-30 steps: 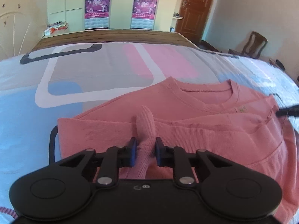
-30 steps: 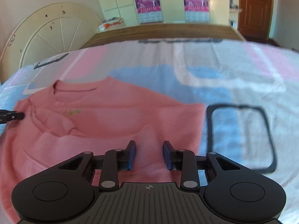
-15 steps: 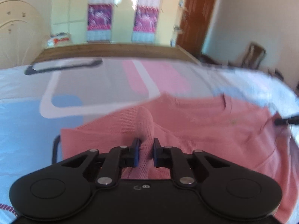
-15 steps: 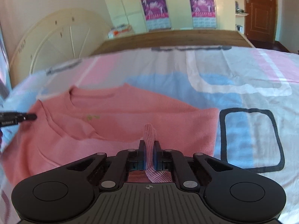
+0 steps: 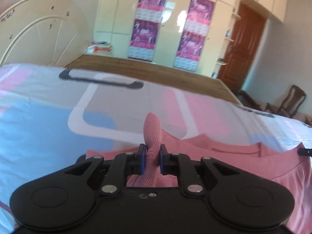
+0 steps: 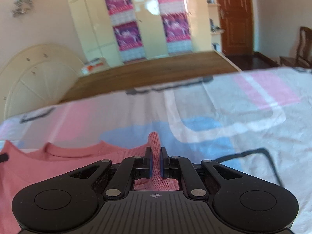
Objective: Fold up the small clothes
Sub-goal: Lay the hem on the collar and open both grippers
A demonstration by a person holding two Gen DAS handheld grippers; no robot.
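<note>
- left gripper (image 5: 151, 157) clamped on a pinched ridge of the pink top (image 5: 224, 152); jaws have just been closing.
- right gripper (image 6: 155, 162) clamped on another ridge of it.
- top lies on the patterned bedsheet (image 5: 48, 120).
- wardrobe (image 6: 148, 19) beyond.

patterned bedsheet (image 5: 48, 136); pink sweater (image 5: 224, 156) on it

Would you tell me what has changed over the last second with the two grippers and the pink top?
The right gripper closed on the pink top, pinching up a ridge. The left gripper tightened on its own fold, and both lifted the near edge. The neckline stayed flat on the bedsheet.
</note>
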